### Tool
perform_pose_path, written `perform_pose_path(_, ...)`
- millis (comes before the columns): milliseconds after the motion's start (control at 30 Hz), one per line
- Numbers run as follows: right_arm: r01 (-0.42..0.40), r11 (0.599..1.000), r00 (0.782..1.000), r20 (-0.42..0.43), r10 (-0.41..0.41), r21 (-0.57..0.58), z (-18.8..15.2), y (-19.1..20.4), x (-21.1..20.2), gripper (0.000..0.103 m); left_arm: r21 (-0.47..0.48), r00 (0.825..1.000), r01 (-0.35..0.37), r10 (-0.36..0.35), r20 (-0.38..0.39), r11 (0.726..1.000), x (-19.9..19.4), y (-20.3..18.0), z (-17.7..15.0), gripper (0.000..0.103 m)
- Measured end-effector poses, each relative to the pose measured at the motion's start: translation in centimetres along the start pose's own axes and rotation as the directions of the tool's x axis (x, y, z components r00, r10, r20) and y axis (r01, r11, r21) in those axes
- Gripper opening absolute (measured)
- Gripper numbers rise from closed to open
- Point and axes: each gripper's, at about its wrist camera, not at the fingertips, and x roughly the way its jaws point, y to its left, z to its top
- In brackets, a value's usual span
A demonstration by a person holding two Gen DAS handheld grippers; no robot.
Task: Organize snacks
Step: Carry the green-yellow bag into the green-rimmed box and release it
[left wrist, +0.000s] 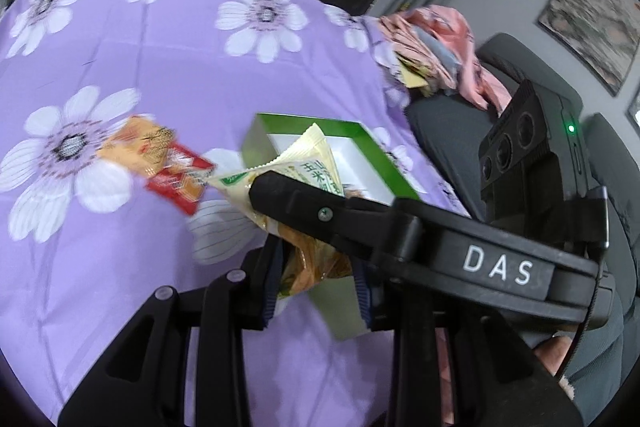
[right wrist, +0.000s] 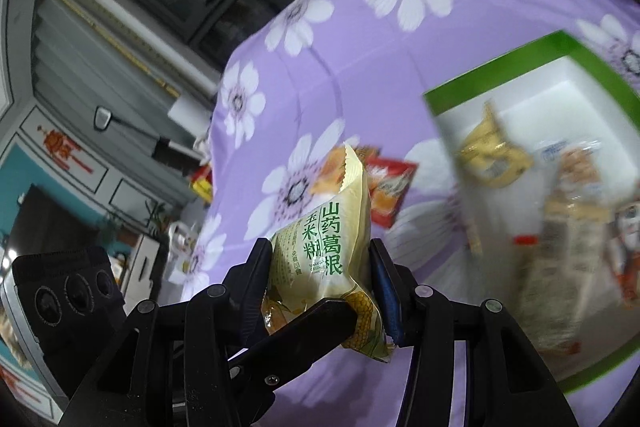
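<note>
Both of your tools are on the same snack. Your right tool (right wrist: pixel 320 255) is pinching the yellow packet (right wrist: pixel 320 211) with green print, 1 pad on each side of its lower half. The serrated top edge of the packet points up and away.

Your left tool (left wrist: pixel 316 267) is closed on the same packet. Its 2 blue-padded fingers (left wrist: pixel 272 287) squeeze the crumpled lower end. In the left wrist view, 1 black finger of the right tool lies across the front of the packet. The body marked "DAS" runs off to the right. In the right wrist view, 1 finger of the left tool crosses the corn picture at the bottom of the packet.

The packet is in the air above the desk (left wrist: pixel 120 47), which is covered by a purple cloth with white flowers. It sits just beside the near-left corner of the green-rimmed box (right wrist: pixel 560 43).

The box is open and white inside, and it sits on the cloth. It holds a gold packet (right wrist: pixel 492 151) and several more wrapped snacks, which are too blurred to name.

2 overlapping red and orange packets (left wrist: pixel 160 155) lie flat on the cloth. They are to the left of the box, near a big flower.

A pink bundle of fabric (left wrist: pixel 440 43) sits at the far right edge of the desk. A framed picture (left wrist: pixel 592 23) hangs on the gray wall behind it.
</note>
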Motion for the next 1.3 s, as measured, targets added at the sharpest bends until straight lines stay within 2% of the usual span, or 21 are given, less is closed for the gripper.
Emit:
perform_pose_path(133, -0.006, 0.999, 1.0, 0.03, 0.005, 0.043, 0.8, -2.4, -1.2, 0.052, 0.042, 0.999, 0.007, -0.006, -0.037, 0.999, 2.3, -2.1, 0.7, 0.031)
perform_pose_path(300, 0.019, 0.992, 0.997, 0.067, -0.028, 0.127, 2.0, -5.7, -2.5, 0.052, 0.066, 0.996, 0.046, -0.04, -0.083, 0.997, 5.5, -3.9, 1.3, 0.031)
perform_pose_path(667, 0.07, 0.966, 0.992, 0.086, -0.094, 0.251, 3.3, -11.3, -4.1, 0.052, 0.085, 0.977, 0.108, -0.09, -0.192, 0.99, 11.6, -6.1, 2.2, 0.03)
perform_pose_path(833, 0.09, 0.94, 0.991, 0.063, -0.117, 0.329, 3.1, -13.5, -3.7, 0.052, 0.052, 0.963, 0.116, -0.1, -0.249, 0.992, 14.1, -5.9, 1.9, 0.03)
perform_pose_path(1167, 0.143, 0.911, 0.985, 0.032, -0.168, 0.386, 3.0, -15.4, -3.3, 0.052, 0.0, 0.95, 0.114, -0.109, -0.293, 0.993, 15.9, -5.2, 1.7, 0.031)
perform_pose_path(1300, 0.182, 0.908, 0.976, 0.045, -0.215, 0.378, 2.9, -15.1, -3.7, 0.052, 0.0, 0.957, 0.078, -0.075, -0.279, 0.997, 15.4, -5.3, 1.7, 0.028)
